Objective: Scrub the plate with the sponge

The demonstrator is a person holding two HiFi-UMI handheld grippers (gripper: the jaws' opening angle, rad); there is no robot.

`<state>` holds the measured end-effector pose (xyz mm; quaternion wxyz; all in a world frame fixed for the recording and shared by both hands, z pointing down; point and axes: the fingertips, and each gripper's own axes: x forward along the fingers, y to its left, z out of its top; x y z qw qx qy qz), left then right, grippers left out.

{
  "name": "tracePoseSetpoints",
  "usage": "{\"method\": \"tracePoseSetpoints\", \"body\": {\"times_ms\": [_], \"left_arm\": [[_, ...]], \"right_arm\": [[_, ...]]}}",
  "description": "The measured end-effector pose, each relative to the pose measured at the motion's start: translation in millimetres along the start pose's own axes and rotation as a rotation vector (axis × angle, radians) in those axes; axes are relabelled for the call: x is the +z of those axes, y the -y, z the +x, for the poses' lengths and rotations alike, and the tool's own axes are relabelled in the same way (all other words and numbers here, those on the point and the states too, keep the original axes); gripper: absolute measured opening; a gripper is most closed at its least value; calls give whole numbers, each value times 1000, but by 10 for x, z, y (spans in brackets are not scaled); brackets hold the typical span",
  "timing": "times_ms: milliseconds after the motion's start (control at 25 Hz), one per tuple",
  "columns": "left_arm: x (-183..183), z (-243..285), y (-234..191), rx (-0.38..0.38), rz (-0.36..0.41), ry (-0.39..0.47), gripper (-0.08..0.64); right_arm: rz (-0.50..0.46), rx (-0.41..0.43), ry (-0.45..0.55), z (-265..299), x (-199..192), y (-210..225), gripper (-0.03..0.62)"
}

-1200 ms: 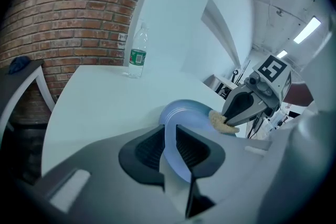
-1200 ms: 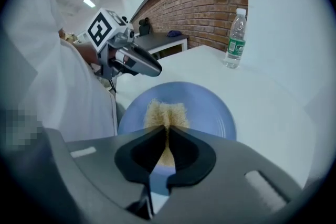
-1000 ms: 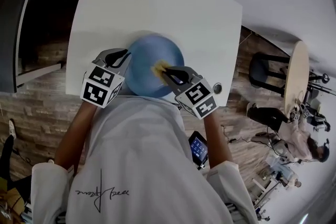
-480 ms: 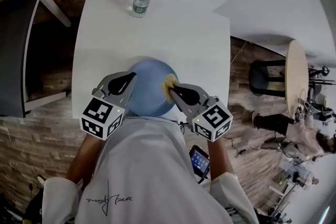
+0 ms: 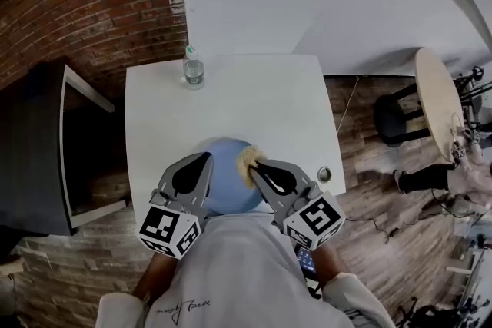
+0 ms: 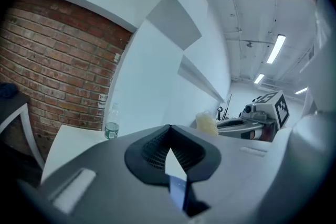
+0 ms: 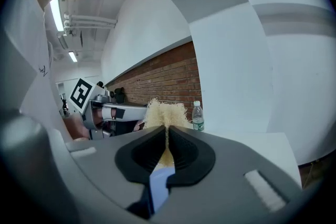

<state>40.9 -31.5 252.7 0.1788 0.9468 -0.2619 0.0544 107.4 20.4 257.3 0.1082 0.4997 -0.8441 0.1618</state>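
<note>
While left gripper point(image 5: 205, 158) clamps the plate point(image 5: 228, 182), right gripper point(image 5: 254, 164) clamps sponge point(image 5: 246, 157)

The head view looks steeply down from above the person onto the white table point(image 5: 231, 100), with the left gripper point(image 5: 203, 162) and right gripper point(image 5: 252, 165) low in the frame. Each gripper view sits close behind its own jaws, which fill the lower frame, and faces roughly level across the table; the left one shows the blue plate point(image 6: 177, 190) edge, the right one the sponge point(image 7: 165, 114). All three views share the water bottle point(image 5: 193, 67) and brick wall point(image 5: 92, 4), and each gripper view catches the other gripper at mid-height.
</note>
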Motion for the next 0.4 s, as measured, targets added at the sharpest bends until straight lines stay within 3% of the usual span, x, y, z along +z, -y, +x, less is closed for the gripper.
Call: {"method": "tracePoseSetpoints", "body": {"times_ms": [400], "left_arm": [[107, 123, 157, -19, -32, 22, 17]], "right_arm": [[11, -55, 44, 5, 145, -54, 21]]}}
